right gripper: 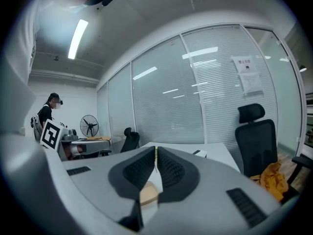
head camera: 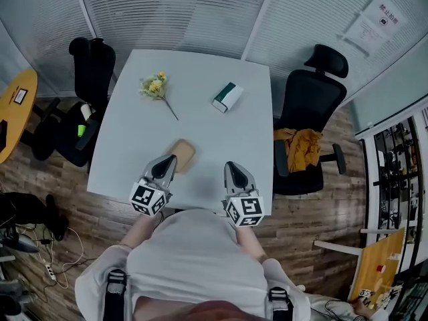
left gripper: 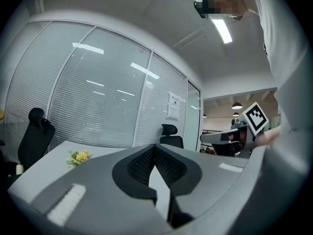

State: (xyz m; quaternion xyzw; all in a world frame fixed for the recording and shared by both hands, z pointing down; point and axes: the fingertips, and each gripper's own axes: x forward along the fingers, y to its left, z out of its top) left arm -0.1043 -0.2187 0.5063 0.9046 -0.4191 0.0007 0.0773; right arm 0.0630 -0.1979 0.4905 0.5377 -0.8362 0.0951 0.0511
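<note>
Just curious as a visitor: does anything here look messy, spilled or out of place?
Nothing spilled or broken. The yellow flowers lie flat on the table, no vase in sight, and an orange cloth sits crumpled on the black chair.

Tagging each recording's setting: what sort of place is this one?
Probably an office meeting room: a white table flanked by black swivel chairs, enclosed by glass partitions with blinds, on wood-look flooring.

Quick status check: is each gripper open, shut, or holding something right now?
Left gripper: shut, nothing between its jaws.
Right gripper: shut, nothing between its jaws.
</note>
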